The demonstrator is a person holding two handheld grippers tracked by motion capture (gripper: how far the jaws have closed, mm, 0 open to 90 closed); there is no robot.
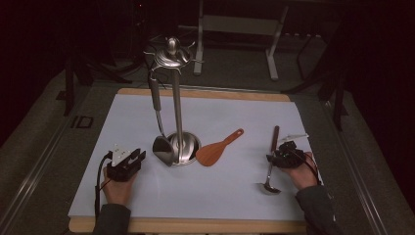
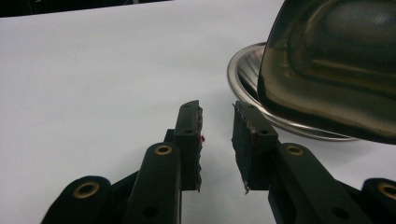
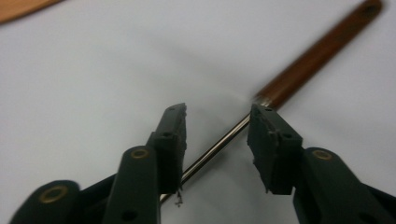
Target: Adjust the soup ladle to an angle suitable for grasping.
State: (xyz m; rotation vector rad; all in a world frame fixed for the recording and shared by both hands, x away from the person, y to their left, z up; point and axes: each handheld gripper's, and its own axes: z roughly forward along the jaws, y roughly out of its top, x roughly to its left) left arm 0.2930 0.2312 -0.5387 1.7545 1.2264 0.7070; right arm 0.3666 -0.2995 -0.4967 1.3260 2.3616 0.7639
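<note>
On the desk [image 1: 147,196], the utensil stand [image 1: 177,122] sits centre; spatula [image 1: 218,149] at three o'clock, ladle [image 1: 270,166] farther right.

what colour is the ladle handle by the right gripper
Reddish brown wood on the ladle handle, clearest in the right gripper view.

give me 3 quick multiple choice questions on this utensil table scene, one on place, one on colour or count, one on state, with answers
1. Where does the wooden spatula lie?
A. just right of the stand's base
B. hung from the top of the stand
C. at the table's near left corner

2. How many utensils hang on the metal stand?
A. none
B. one
C. three

3. How are the fingers of the right gripper set?
A. shut tight on the brown handle
B. open, one on each side of the ladle's thin metal shaft
C. shut on nothing

Answers:
1 A, the high view shows it flat on the white table beside the round base.
2 B, a single dark utensil hangs there.
3 B, the right gripper view shows a gap, with the ladle shaft crossing it.
</note>
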